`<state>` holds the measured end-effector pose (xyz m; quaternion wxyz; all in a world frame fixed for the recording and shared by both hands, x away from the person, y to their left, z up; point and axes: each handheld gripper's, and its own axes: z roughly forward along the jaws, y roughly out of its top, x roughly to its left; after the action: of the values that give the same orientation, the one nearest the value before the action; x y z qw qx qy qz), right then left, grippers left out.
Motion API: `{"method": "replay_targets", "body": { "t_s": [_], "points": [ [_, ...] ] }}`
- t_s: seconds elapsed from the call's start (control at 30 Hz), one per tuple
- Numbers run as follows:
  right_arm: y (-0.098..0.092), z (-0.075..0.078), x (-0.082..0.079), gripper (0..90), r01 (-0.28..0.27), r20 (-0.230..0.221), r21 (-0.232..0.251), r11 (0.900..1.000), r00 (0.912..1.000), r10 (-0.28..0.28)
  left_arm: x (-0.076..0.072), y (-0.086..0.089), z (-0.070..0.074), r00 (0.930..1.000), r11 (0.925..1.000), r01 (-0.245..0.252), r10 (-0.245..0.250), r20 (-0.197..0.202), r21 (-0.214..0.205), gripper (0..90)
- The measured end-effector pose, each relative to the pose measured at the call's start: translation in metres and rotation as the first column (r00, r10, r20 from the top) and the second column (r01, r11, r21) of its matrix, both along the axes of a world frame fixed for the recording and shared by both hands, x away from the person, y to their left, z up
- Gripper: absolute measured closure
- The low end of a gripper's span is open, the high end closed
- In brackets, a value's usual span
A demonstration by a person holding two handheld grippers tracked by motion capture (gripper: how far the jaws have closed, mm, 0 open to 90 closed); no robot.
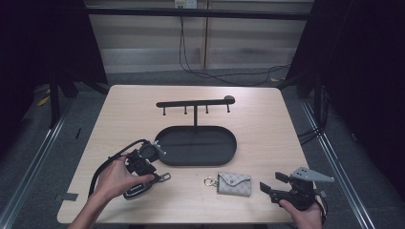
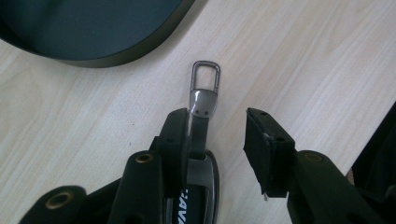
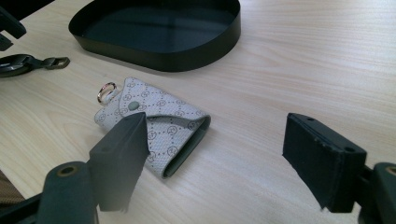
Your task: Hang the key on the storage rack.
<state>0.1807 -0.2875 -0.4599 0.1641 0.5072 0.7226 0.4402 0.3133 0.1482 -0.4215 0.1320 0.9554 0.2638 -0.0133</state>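
Black hand-held gripper (image 1: 267,187) bears grey triangular plate.

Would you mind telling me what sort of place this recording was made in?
Probably a staged recording booth or lab: black curtains flank a pale wooden table, loose black cables trail across the grey floor behind it, and metal rails run alongside.

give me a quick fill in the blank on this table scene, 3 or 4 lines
1. The car key fob lies under the ____ gripper.
2. The patterned key pouch has a ____ ring at one corner.
3. The hook stand rises from the far rim of the oval ____.
4. The jaws of the right gripper stand ____, touching nothing.

Missing words: left; metal; tray; open
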Motion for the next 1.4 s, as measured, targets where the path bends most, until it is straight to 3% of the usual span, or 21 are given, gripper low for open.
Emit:
{"method": "replay_targets", "body": {
  "t_s": [0.13, 0.27, 0.4, 0.67, 0.87, 1.07, 1.23, 1.4],
  "points": [
    [0.0, 0.0, 0.0, 22.8, 0.0, 0.001, -0.001, 1.0, 1.0, 0.0, 0.004, -0.003, -0.007, 0.9996, 0.9993, 0.018, -0.018, -0.02, 0.034, 59.9],
    [0.0, 0.0, 0.0, 22.7, 0.0, 0.0, -0.002, 1.0, 1.0, 0.0, 0.01, -0.002, -0.01, 0.9997, 0.9999, 0.008, -0.008, -0.024, 0.013, 54.8],
    [0.001, 0.0, 0.0, 22.8, -0.001, -0.001, -0.003, 1.0, 1.0, 0.001, 0.013, -0.007, -0.018, 0.9988, 0.9988, 0.031, -0.03, -0.039, 0.036, 56.4],
    [0.001, 0.0, 0.0, 22.8, -0.003, -0.005, -0.005, 1.0, 1.0, 0.003, 0.016, -0.016, -0.024, 0.9982, 0.998, 0.03, -0.027, -0.053, 0.056, 53.6],
    [0.0, 0.0, 0.0, 22.7, -0.004, -0.005, -0.003, 1.0, 1.0, 0.004, 0.018, -0.026, -0.032, 0.9967, 0.9959, 0.048, -0.043, -0.069, 0.077, 57.1],
    [0.0, 0.0, 0.0, 22.7, -0.005, -0.007, 0.001, 1.0, 1.0, 0.005, 0.021, -0.028, -0.034, 0.9973, 0.9963, 0.043, -0.038, -0.063, 0.075, 59.5],
    [0.0, -0.001, 0.0, 22.6, -0.006, -0.007, 0.004, 1.0, 1.0, 0.006, 0.022, -0.03, -0.038, 0.996, 0.9911, 0.073, -0.066, -0.06, 0.112, 61.2],
    [0.0, -0.001, 0.001, 22.5, -0.002, -0.01, 0.003, 1.0, 0.9999, 0.002, 0.02, -0.034, -0.042, 0.996, 0.9909, 0.071, -0.065, -0.061, 0.114, 67.1]
  ]
}}
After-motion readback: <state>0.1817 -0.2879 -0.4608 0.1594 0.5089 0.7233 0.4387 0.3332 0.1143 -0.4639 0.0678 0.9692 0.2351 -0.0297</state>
